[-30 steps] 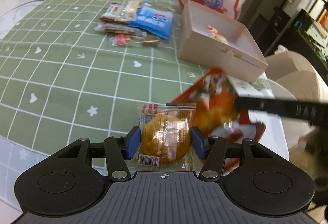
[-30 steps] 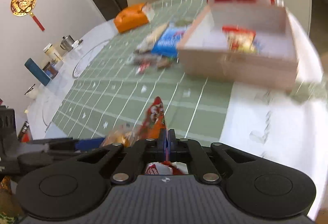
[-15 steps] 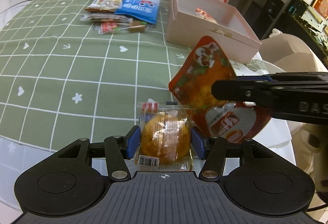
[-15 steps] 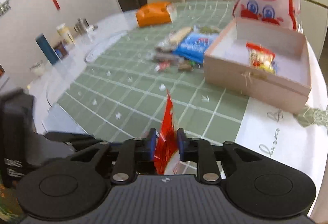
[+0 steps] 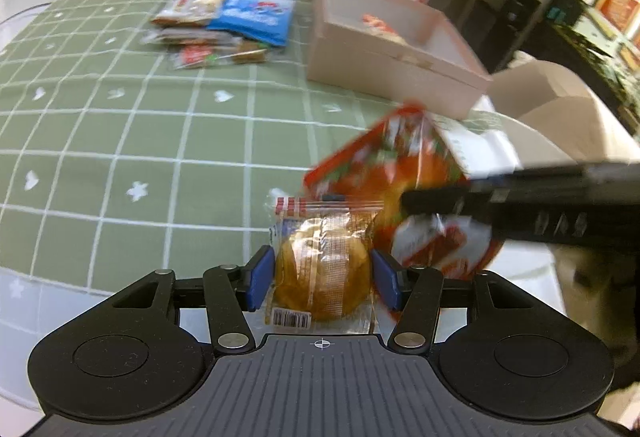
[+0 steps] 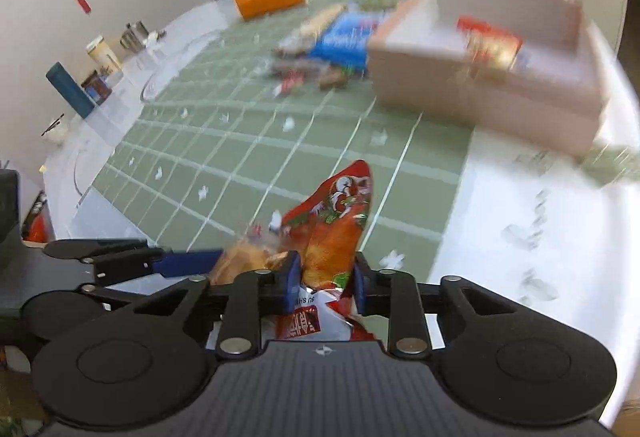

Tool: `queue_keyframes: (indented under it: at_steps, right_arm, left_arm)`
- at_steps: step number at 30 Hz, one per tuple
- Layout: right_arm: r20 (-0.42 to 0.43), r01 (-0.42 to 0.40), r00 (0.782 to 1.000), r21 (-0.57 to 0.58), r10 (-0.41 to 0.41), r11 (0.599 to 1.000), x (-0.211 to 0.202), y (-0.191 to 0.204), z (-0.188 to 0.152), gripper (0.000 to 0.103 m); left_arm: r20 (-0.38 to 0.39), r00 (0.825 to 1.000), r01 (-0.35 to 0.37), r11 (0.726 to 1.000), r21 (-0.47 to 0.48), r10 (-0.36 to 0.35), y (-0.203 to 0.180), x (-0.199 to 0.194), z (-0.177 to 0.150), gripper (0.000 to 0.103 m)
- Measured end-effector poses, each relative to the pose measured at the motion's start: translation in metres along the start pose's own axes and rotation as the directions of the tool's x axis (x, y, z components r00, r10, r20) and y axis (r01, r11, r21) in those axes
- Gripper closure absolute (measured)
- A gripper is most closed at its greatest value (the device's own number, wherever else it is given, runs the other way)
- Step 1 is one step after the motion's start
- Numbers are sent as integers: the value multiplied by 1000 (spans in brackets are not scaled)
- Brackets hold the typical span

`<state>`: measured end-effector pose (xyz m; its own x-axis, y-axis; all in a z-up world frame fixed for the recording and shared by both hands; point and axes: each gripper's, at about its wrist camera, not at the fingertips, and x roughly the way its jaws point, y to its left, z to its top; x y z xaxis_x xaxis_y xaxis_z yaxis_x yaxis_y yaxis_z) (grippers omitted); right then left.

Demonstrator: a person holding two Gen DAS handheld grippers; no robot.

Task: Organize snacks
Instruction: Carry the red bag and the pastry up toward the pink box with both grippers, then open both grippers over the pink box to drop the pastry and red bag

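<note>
We carry two snacks toward the pink box [image 5: 394, 71]: our left gripper [image 5: 322, 279] grips the wrapped bun [image 5: 322, 269], our right gripper [image 6: 322, 287] pinches the red packet [image 6: 332, 233]. Next we must probably bring both over the box before releasing.

Two close, somewhat blurred wrist views angled down, sharing table [image 5: 120, 141] and box [image 6: 500, 93]

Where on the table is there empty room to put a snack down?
The green checked cloth lies bare between the snack pile and the near table edge. It is crowded around the pile and the pink box. The box floor also has room.
</note>
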<state>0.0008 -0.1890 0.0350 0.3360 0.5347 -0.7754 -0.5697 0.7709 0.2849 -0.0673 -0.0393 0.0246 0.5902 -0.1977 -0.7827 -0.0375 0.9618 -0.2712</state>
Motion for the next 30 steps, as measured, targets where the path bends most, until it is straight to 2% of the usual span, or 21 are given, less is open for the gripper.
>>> queue_keyframes:
  at_steps: [4,7,9,11,14,19,21,23,26,28,30]
  right_arm:
    - [71,63,995,0,-63,998,-35,-4,14,85]
    - [118,122,985,10,-122,993,-61,-7,31,86]
    - [175,148,973,22,-150,989,-84,-12,46,86]
    - [244,172,954,42,-177,984,-106,-16,63,86]
    - [349,195,913,79,-210,978,-139,-22,92,86]
    - [426,287,853,102,-302,953,-157,-30,142,86]
    - [417,315,844,121,-336,941,-155,-37,161,86]
    - [402,341,839,140,-368,930,-149,-46,176,86]
    - [362,381,832,179,-420,907,-133,-60,188,86]
    - [333,377,840,210,-429,902,-120,-66,189,86]
    - [307,351,858,232,-411,907,-101,-74,189,86]
  left_arm:
    - [27,998,58,998,38,-60,-6,-9,16,44]
    - [40,991,126,991,36,-127,-8,-12,46,44]
    - [60,985,158,985,67,-162,-12,-15,74,44]
    - [91,979,171,979,113,-182,-19,-20,107,44]
    - [149,968,177,969,172,-203,-29,-30,155,44]
    - [233,946,167,957,238,-223,-35,-28,229,44]
    - [207,952,179,958,225,-227,-35,-11,256,44]
    - [148,954,232,955,186,-260,-32,13,271,44]
    - [75,949,295,945,142,-307,-23,55,273,44]
    - [50,952,291,944,154,-302,-22,83,271,43]
    - [17,972,225,950,218,-234,-29,114,268,44]
